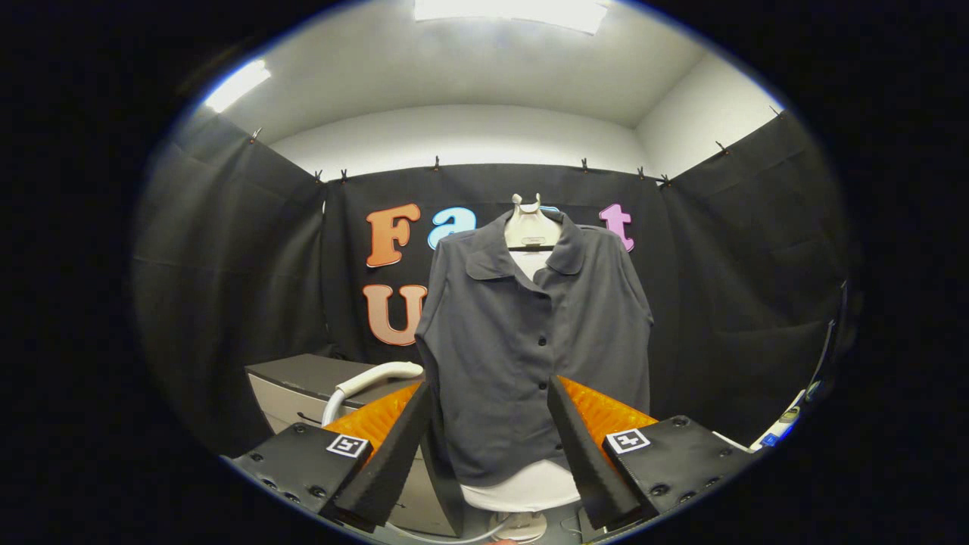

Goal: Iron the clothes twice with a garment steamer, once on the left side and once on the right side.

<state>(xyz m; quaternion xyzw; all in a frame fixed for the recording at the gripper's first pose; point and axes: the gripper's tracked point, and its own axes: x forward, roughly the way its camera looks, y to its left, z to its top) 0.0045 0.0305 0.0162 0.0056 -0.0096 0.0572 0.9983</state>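
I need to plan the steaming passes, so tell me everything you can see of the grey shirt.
The grey shirt is dark, thin woven fabric by its look, with a flat collar, long sleeves and a row of small dark buttons fastened down the front. It hangs upright on a pale form whose white lower part shows beneath the hem. It faces the gripper, beyond the open jaws, which do not touch it. Nothing else touches it.
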